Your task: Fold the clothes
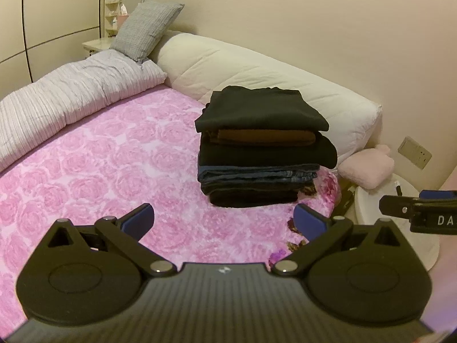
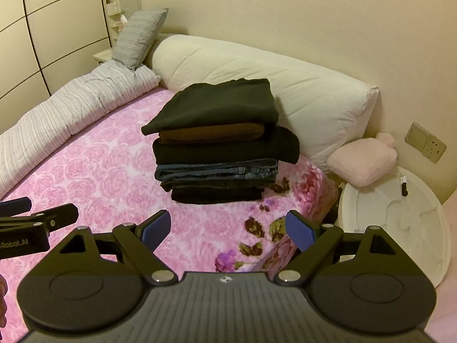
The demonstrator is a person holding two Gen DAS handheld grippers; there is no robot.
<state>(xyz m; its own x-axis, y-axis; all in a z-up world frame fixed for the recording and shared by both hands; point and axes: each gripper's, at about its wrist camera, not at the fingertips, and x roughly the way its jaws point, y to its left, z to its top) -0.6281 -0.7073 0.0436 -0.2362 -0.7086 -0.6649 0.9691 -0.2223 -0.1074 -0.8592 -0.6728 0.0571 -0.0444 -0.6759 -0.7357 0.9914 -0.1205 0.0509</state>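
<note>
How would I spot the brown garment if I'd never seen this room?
Find the pink flowered bed, then the stack of folded clothes near the long white pillow. The brown garment lies second from the top, the only brown layer among black and denim ones.

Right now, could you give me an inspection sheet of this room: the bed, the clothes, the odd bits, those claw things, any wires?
Surface: pink rose-print blanket covers the bed, bare in front of the stack.
Job's things: stack of folded clothes, dark garments, one brown, one of blue denim, standing neatly near the bed's corner.
Clutter: fluffy pink pouch beside the bed; white round lid with a small dark item on it.
Grippers: left gripper and right gripper both open, fingers holding nothing.
Cables: nothing seen.
Surroundings: rolled striped duvet, grey pillow, cream bolster, wall socket.
</note>
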